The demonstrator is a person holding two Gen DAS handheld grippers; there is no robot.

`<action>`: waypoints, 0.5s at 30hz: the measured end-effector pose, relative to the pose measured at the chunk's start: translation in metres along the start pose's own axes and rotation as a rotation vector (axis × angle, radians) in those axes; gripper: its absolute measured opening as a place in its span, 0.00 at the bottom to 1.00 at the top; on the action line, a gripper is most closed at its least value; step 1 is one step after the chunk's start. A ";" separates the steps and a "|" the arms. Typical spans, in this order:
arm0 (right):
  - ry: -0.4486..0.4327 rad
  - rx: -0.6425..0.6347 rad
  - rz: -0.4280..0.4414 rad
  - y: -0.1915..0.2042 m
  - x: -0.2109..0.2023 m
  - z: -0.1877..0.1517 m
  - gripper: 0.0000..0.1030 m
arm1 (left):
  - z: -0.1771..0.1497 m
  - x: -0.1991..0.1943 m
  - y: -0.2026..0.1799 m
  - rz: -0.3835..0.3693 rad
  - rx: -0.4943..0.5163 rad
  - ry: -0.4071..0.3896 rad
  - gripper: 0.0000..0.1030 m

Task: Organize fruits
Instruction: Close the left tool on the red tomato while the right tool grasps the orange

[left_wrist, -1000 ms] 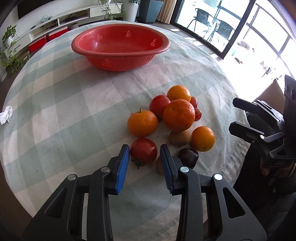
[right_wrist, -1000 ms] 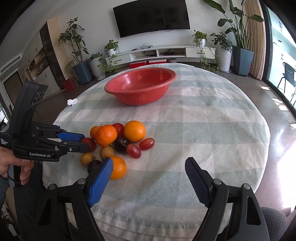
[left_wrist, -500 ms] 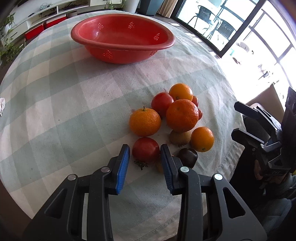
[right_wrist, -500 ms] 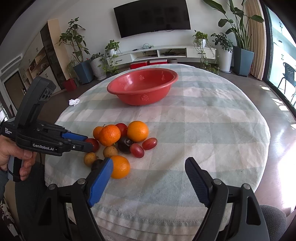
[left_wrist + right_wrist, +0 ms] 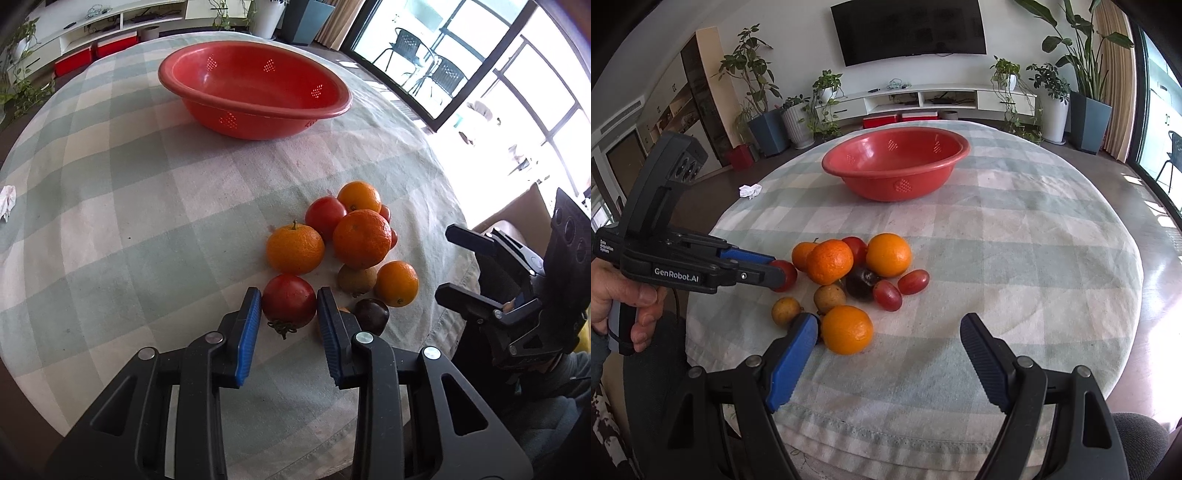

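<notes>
A red tomato [image 5: 289,301] with a dry green stem lies at the near edge of a fruit pile on the checked tablecloth. My left gripper [image 5: 289,295] points down at it, its jaws closing, and both blue pads touch the tomato's sides. In the right wrist view the left gripper [image 5: 777,271] reaches in from the left around that tomato [image 5: 789,274]. My right gripper [image 5: 890,325] stands open and holds nothing, and an orange [image 5: 846,329] lies just beyond its left finger. The red bowl [image 5: 251,125] stands empty at the far side of the table.
The pile holds several oranges [image 5: 362,238], a second tomato [image 5: 325,218], small brown fruits [image 5: 356,277], a dark plum [image 5: 371,314] and red grapes [image 5: 913,281]. A crumpled white tissue [image 5: 750,191] lies at the table's left edge. A person's hand [image 5: 613,295] grips the left handle.
The left jaws have narrowed onto the tomato, from a gap on either side to contact. The left view has tilted slightly. The right gripper has stayed put and wide.
</notes>
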State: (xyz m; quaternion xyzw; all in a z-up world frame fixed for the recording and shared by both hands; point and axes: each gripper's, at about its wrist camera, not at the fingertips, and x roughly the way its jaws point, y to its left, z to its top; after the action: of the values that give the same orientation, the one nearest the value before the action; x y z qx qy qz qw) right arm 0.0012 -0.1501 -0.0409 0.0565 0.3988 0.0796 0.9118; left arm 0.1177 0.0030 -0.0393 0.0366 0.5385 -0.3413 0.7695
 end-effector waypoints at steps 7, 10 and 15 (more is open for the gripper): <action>0.056 0.002 0.035 0.007 0.017 -0.002 0.74 | -0.017 -0.019 0.003 0.030 -0.022 -0.071 0.28; 0.068 -0.005 0.028 0.008 0.023 -0.001 0.71 | -0.027 -0.026 0.006 0.022 -0.057 -0.110 0.28; 0.097 -0.011 0.042 0.011 0.032 0.001 0.63 | -0.040 -0.031 0.010 0.009 -0.096 -0.144 0.28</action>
State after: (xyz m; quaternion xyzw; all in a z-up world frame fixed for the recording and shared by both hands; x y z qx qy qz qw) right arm 0.0227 -0.1336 -0.0615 0.0559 0.4409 0.1039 0.8898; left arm 0.0850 0.0424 -0.0331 -0.0223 0.4975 -0.3135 0.8085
